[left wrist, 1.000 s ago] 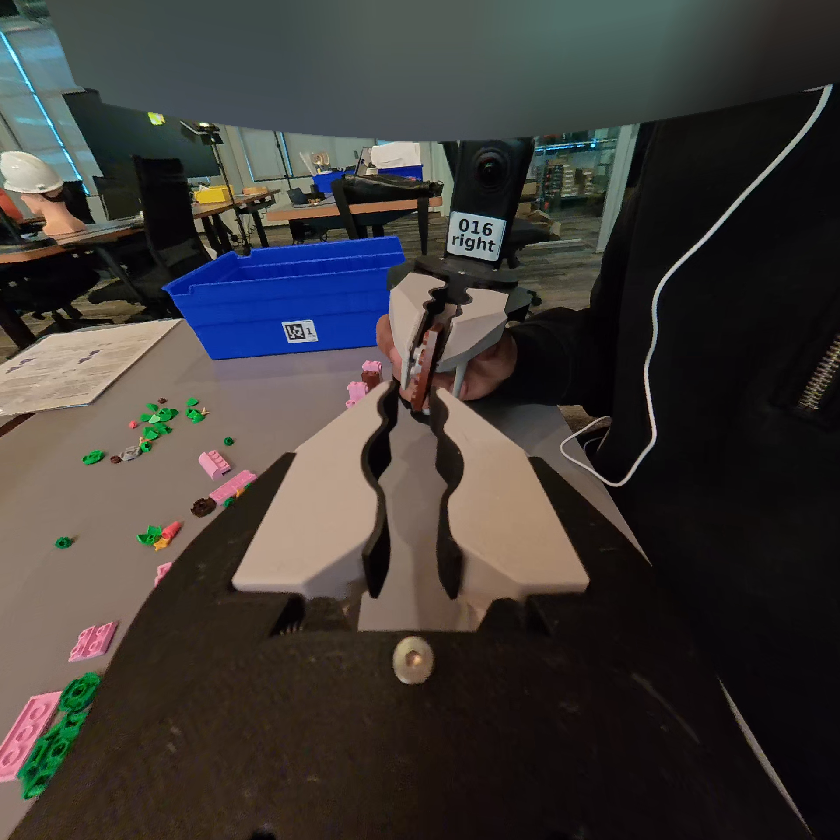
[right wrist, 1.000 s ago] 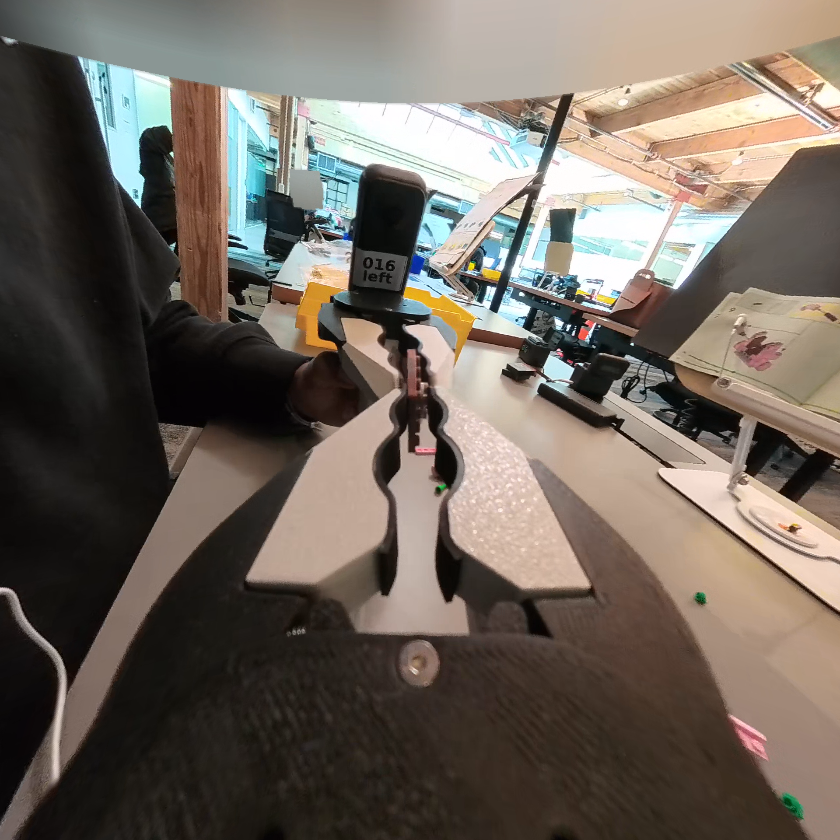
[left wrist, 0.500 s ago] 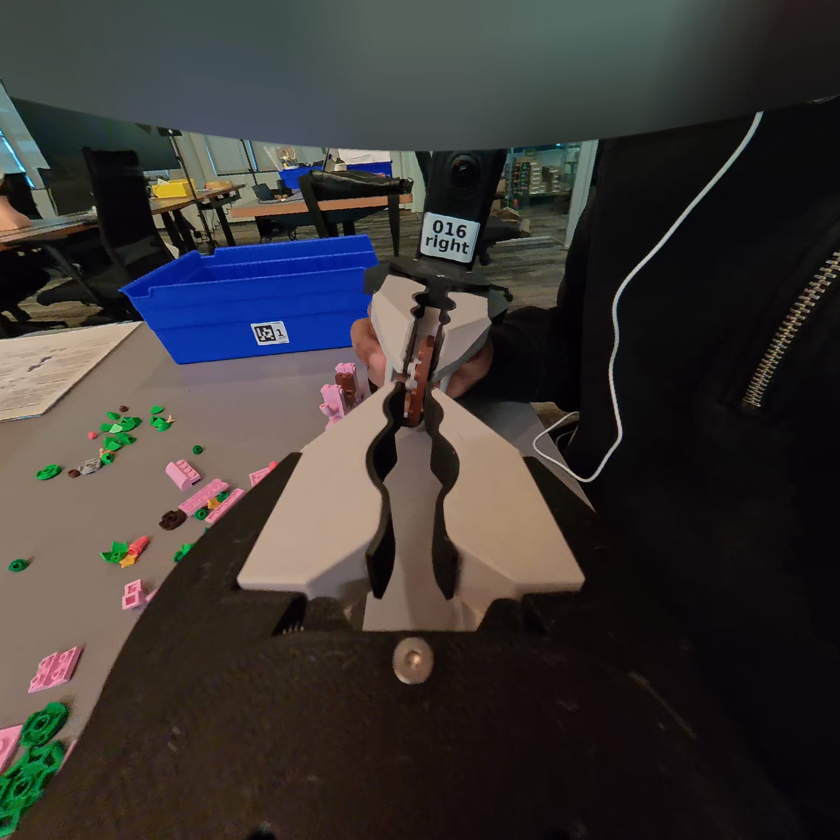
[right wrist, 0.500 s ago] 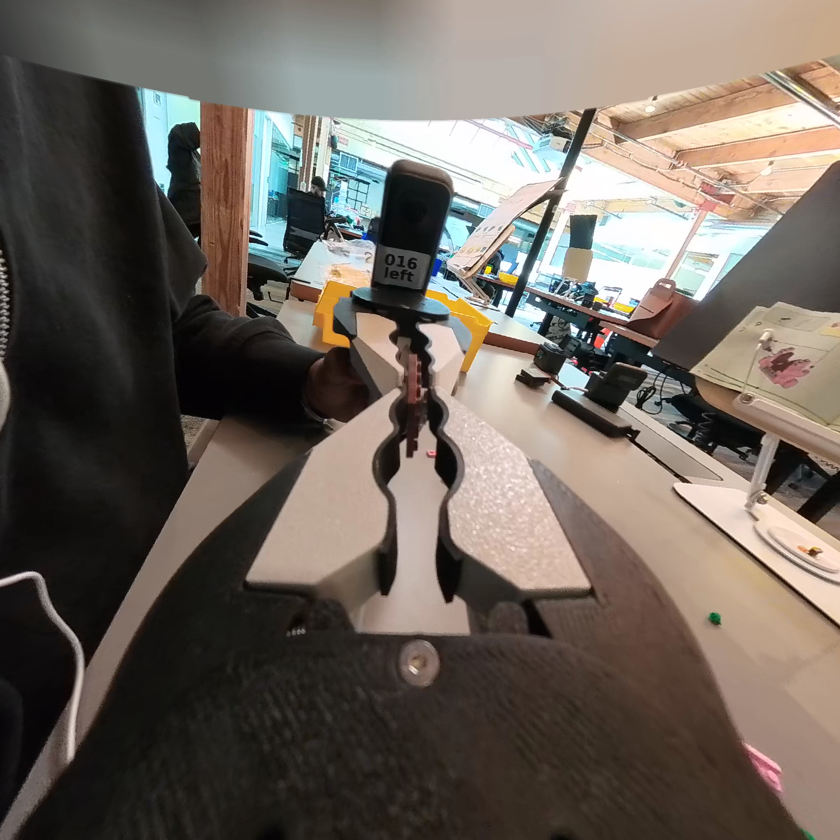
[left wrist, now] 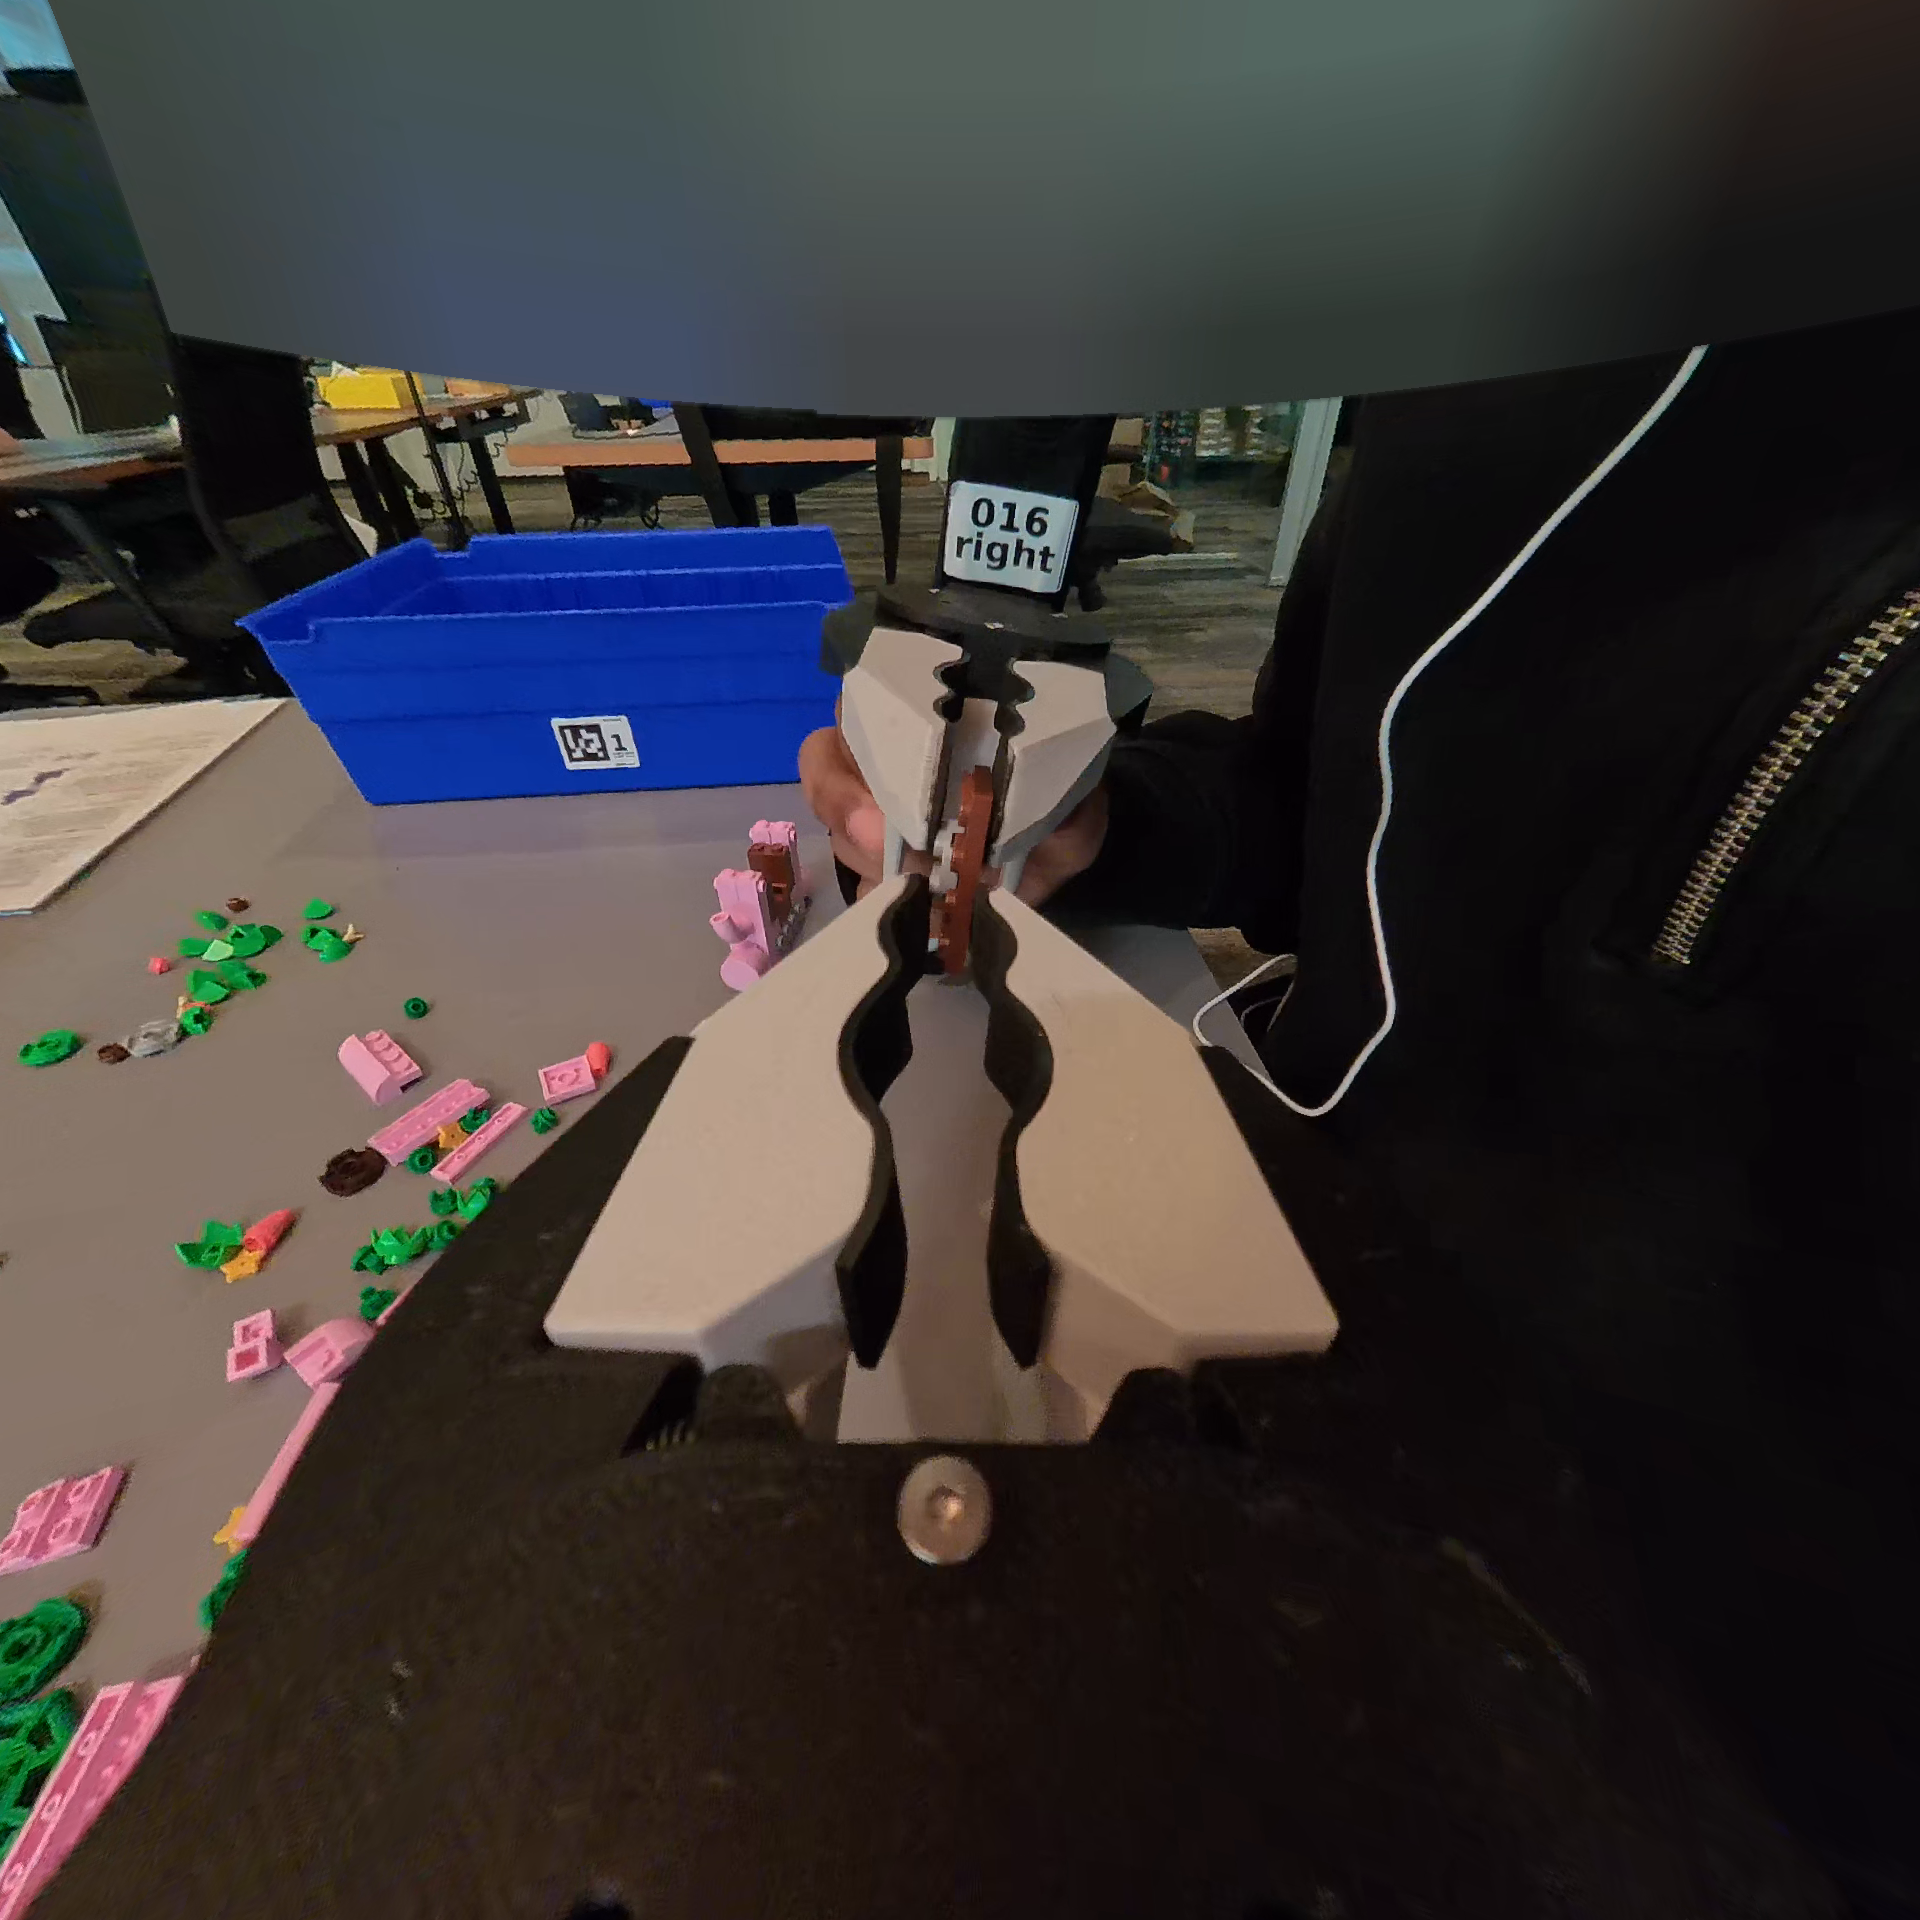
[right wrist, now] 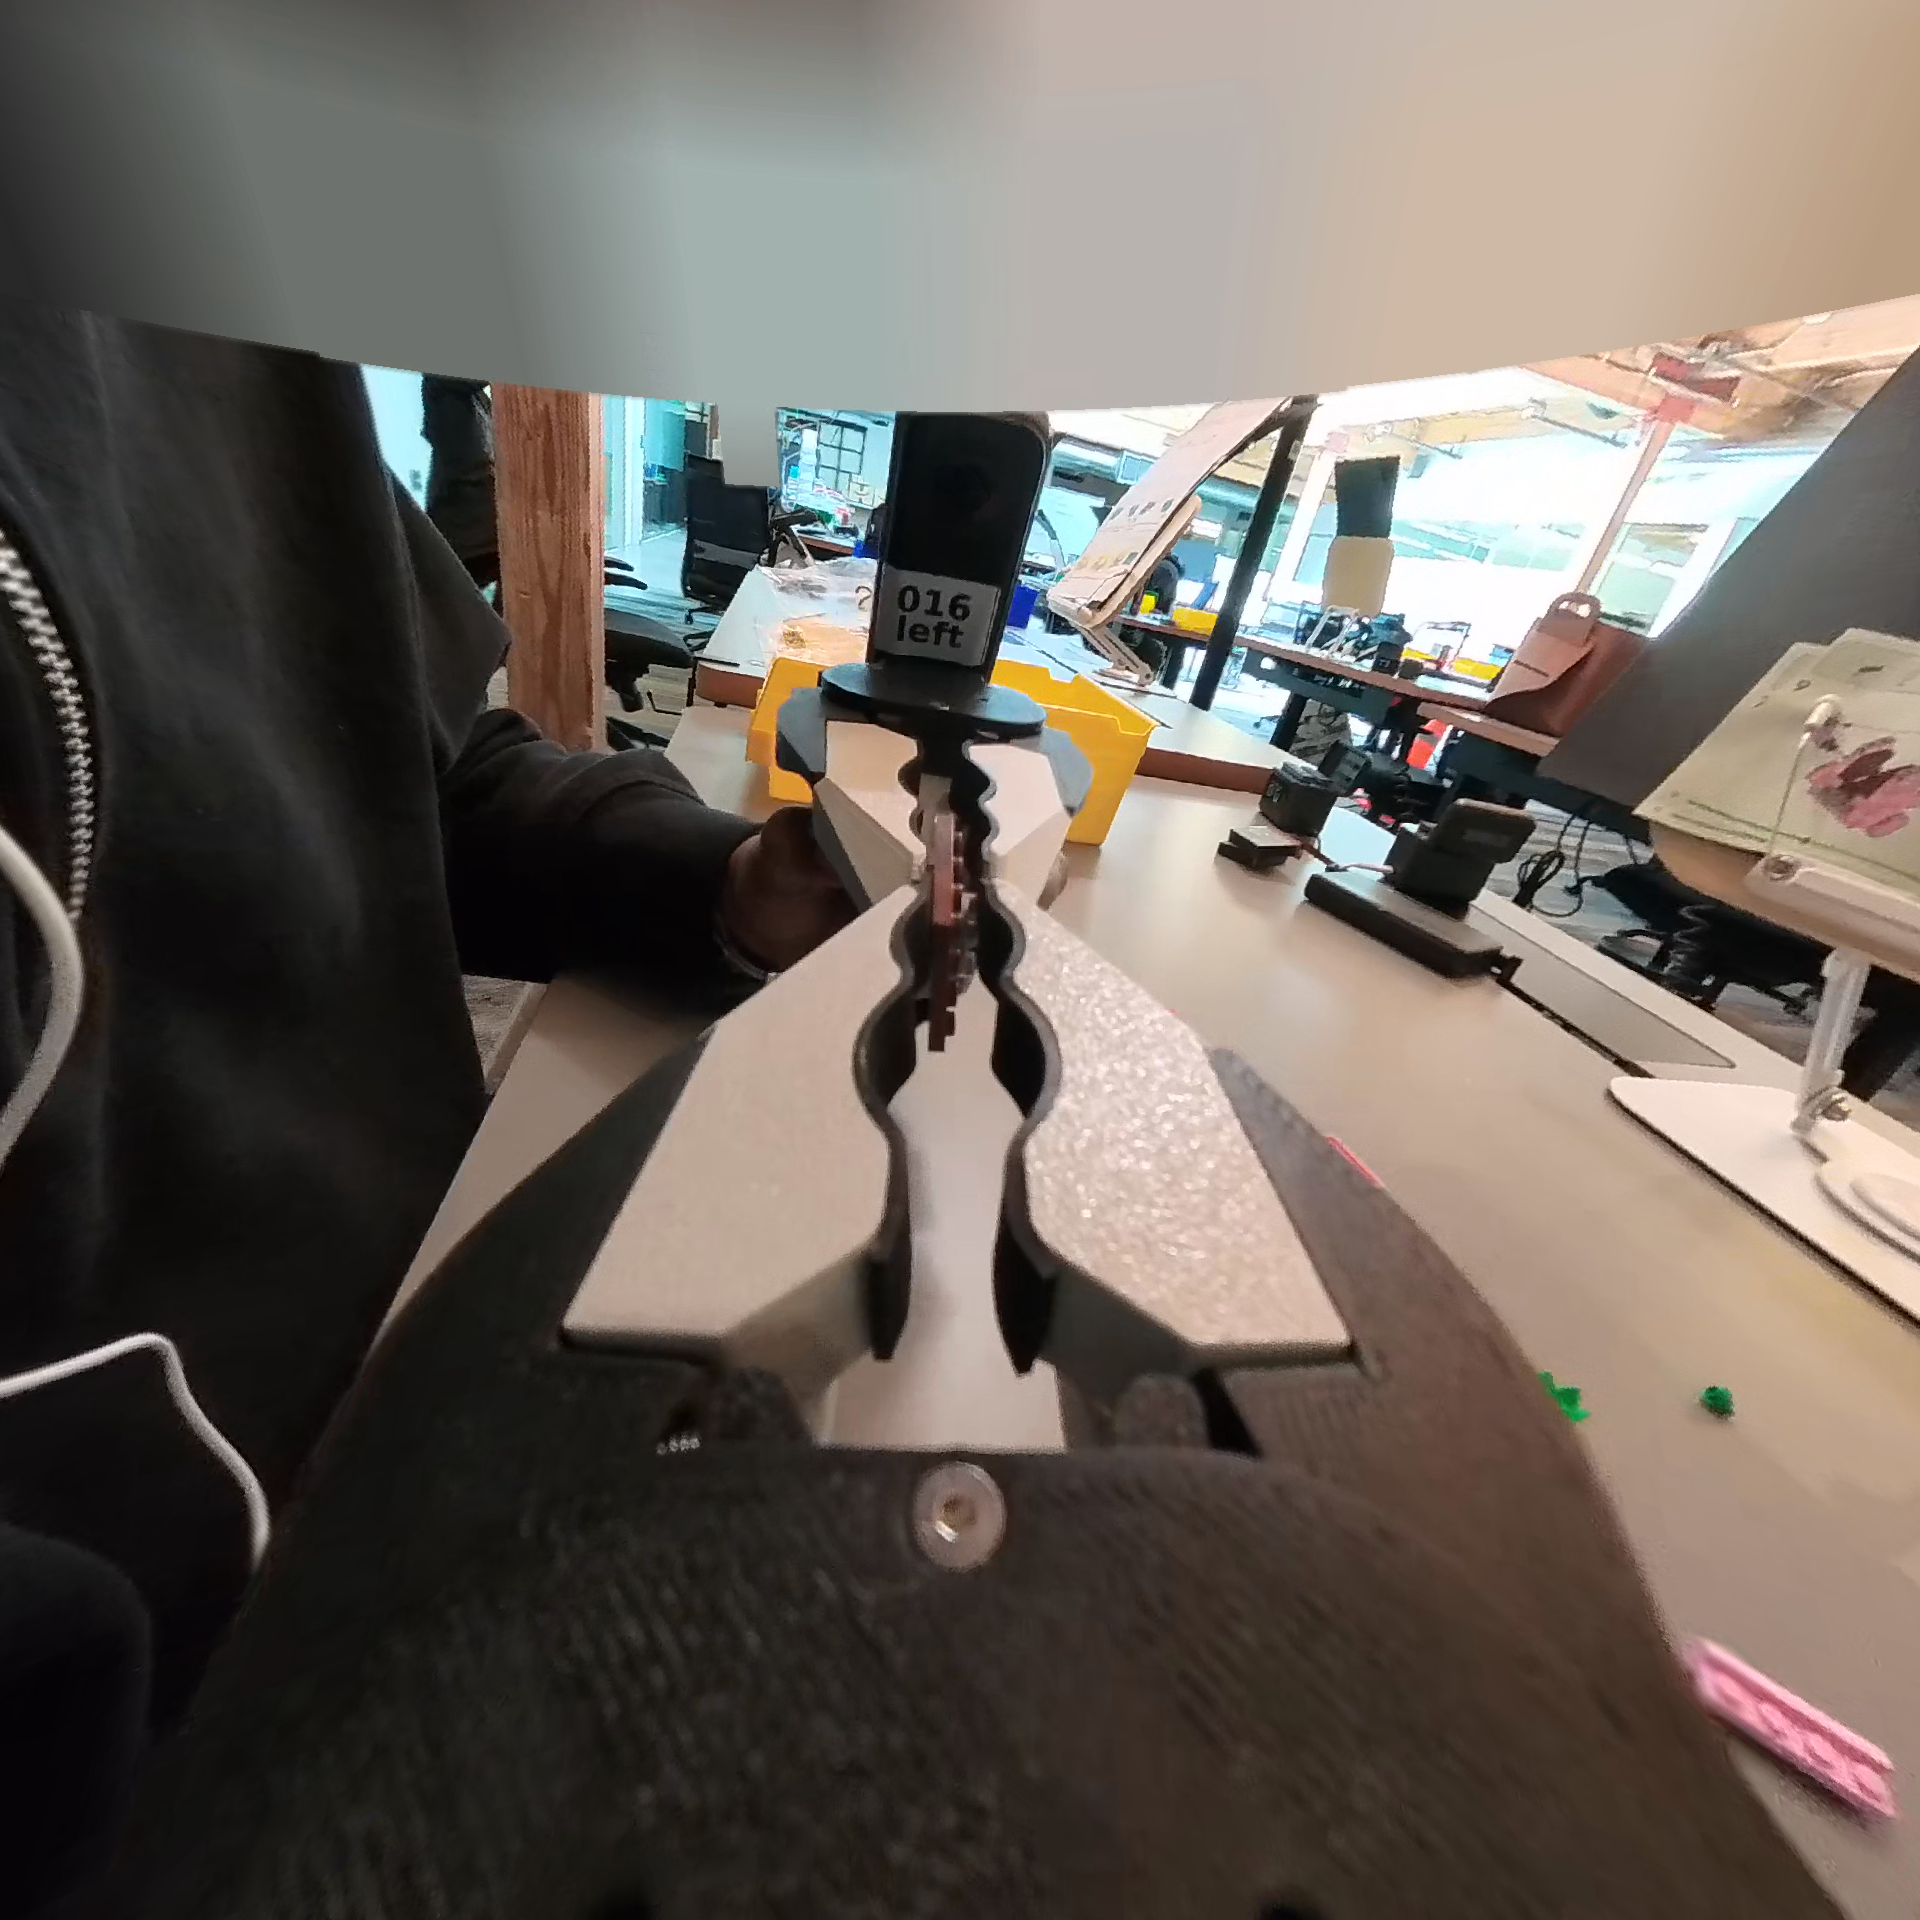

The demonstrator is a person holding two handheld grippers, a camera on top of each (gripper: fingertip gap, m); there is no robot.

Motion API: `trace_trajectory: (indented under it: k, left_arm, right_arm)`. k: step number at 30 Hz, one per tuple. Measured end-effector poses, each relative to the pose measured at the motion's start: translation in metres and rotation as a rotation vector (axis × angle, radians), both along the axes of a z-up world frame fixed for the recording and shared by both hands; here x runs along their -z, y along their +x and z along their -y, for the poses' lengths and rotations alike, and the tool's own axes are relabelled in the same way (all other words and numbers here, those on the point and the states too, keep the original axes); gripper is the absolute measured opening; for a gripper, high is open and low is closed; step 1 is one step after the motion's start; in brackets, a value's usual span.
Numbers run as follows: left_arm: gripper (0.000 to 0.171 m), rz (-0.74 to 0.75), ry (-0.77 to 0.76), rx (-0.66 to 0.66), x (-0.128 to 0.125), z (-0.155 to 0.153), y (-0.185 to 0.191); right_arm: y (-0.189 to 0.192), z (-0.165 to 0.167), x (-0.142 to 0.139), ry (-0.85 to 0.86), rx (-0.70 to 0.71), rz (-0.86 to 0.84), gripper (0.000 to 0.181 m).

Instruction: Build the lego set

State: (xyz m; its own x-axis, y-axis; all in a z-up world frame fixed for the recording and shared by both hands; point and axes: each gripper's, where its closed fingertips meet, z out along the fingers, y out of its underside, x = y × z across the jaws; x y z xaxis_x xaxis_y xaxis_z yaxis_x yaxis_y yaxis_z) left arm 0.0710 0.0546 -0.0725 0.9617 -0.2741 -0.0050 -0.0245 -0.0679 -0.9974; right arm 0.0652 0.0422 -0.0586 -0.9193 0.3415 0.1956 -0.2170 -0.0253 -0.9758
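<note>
A brown lego plate with a small grey part (left wrist: 968, 854) is held upright in the air between my two grippers, which face each other tip to tip. My left gripper (left wrist: 951, 916) is shut on its near end. My right gripper (left wrist: 966, 831), opposite, is shut on its far end. In the right wrist view the same plate (right wrist: 943, 935) sits edge-on between the right gripper's tips (right wrist: 948, 920), with the left gripper (right wrist: 943, 831) behind it. A small pink and brown build (left wrist: 764, 899) stands on the grey table (left wrist: 582, 914).
Loose pink bricks (left wrist: 426, 1117) and green leaf pieces (left wrist: 223, 951) lie on the table to the left. A blue bin (left wrist: 561, 665) and a paper sheet (left wrist: 94, 790) stand behind. A yellow bin (right wrist: 1101, 727), black devices (right wrist: 1455, 862) and a booklet stand (right wrist: 1829, 748) show on the right. Only a small space, under 4 cm, lies between the two pairs of fingers.
The two grippers have come closer together. My left gripper's fingers, apart around the plate's end a second ago, now close on it. The right gripper still holds the plate.
</note>
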Motion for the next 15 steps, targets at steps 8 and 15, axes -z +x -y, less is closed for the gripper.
trace_trajectory:
  k: [8,15]
  left_arm:
    - [0.004,0.023,-0.024,0.006,0.0022,0.0,-0.0002]
    - [0.004,0.025,-0.028,0.013,0.0037,-0.0004,0.0006]
  right_arm:
    - [-0.0005,0.0001,0.0024,0.019,0.007,0.021,0.005]
    - [-0.0001,-0.0001,0.0048,0.022,-0.016,0.076,0.006]
